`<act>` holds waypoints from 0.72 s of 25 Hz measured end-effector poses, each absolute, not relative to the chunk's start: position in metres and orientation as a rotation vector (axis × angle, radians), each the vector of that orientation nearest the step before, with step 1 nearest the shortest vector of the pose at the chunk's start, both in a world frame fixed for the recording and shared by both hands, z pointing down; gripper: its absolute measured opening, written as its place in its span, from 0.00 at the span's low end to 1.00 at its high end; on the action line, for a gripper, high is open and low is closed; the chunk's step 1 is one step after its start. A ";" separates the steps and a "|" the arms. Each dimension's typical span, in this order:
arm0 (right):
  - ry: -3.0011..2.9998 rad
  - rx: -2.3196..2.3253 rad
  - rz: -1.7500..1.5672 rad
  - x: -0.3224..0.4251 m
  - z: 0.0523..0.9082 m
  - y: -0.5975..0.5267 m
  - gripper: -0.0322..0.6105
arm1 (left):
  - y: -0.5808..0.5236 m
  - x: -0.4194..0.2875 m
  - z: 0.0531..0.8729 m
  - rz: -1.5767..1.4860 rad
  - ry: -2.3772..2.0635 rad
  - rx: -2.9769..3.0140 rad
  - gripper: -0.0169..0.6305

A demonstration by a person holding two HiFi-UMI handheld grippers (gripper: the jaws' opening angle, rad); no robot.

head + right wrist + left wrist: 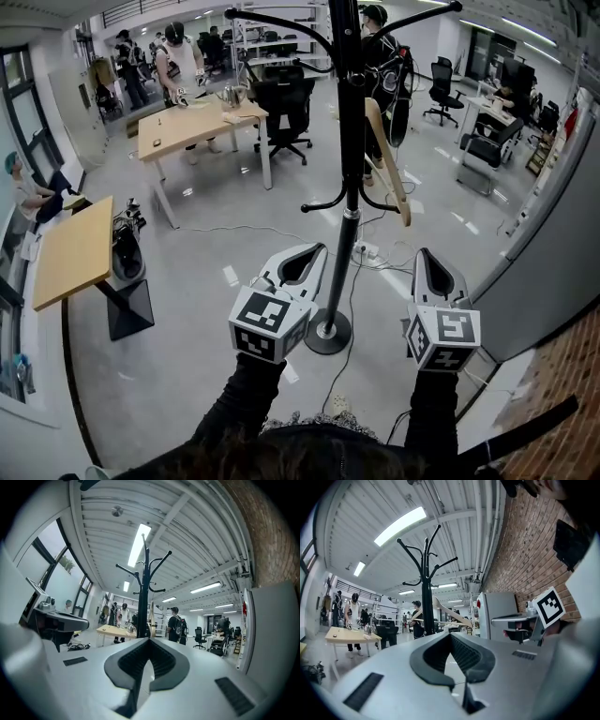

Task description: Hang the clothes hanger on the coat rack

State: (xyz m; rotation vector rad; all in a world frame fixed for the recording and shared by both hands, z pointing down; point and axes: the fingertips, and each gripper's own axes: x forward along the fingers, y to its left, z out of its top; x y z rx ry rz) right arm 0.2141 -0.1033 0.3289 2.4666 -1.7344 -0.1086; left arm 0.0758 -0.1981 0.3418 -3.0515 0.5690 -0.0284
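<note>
Head view, edges: wooden tables [77, 251] well left of the coat rack [350, 141]; a tall grey panel [553, 253] close on its right.
Open room: bare floor [206, 309] runs from the rack's round base leftward to the nearer table; right of the base the gap is narrower and crossed by a cable [389, 267].
Wooden tables: two, both left of the rack.
Coat rack: one, black, upright, curved hooks at top and mid-pole.
Clothes hanger: one, pale wood [390, 167], hung tilted just right of the rack's pole; which hook bears it cannot be told.
Grippers: two.
Left gripper [317, 249]: just left of the pole, not touching it; jaws clenched together, nothing between them.
Right gripper [427, 253]: right of the pole and apart from it; jaws clenched together, nothing between them.
Arms: two black sleeves [246, 398] reach forward from the lower edge, one on each side of the rack.
</note>
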 end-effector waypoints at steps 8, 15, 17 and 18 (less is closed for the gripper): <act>-1.727 2.456 -0.103 0.207 0.327 -0.100 0.06 | -0.196 0.070 0.341 -0.027 0.572 -3.063 0.04; -1.727 2.461 -0.062 0.211 0.334 -0.102 0.06 | -0.198 0.068 0.345 -0.023 0.565 -3.074 0.03; -1.719 2.465 -0.060 0.213 0.335 -0.102 0.06 | -0.198 0.070 0.348 -0.028 0.555 -3.079 0.04; -1.717 2.465 -0.063 0.214 0.335 -0.102 0.06 | -0.198 0.071 0.349 -0.030 0.553 -3.079 0.04</act>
